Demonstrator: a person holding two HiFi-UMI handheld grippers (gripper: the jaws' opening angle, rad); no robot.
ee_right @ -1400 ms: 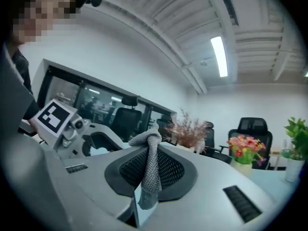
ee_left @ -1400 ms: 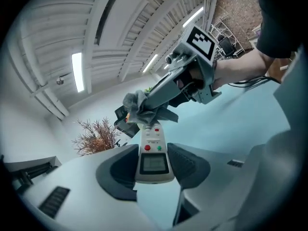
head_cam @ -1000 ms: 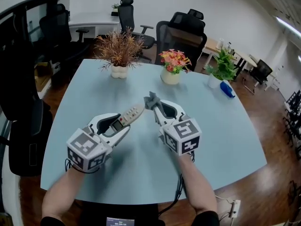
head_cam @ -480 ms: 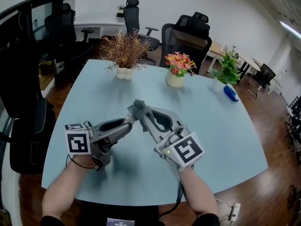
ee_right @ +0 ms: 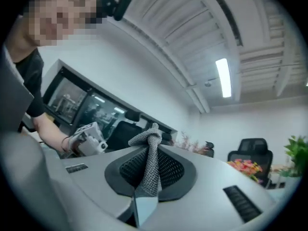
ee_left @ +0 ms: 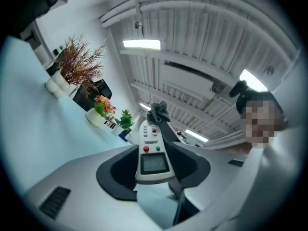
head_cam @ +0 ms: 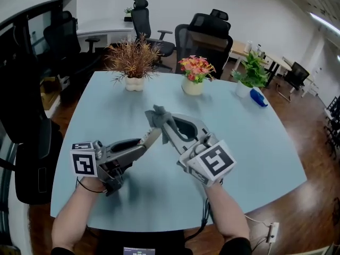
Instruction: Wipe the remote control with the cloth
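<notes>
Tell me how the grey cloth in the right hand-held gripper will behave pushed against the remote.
Probably floppy: the cloth is squeezed into a thin strip between the jaws and bunches loosely beyond them. Its knitted-looking weave suggests light and grippy, not slippery. Against the remote control it would likely fold rather than shove it.

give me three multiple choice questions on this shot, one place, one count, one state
1. How many plants stand on the table? A two B three C five
2. Where is the cloth? A on the table B in the right gripper C on a chair
3. The remote is: A clamped in the left gripper B lying on the table C dropped on the floor

Answers: B, three line the far edge; B, it hangs between those jaws; A, the jaws grip its sides, off the table.
</notes>
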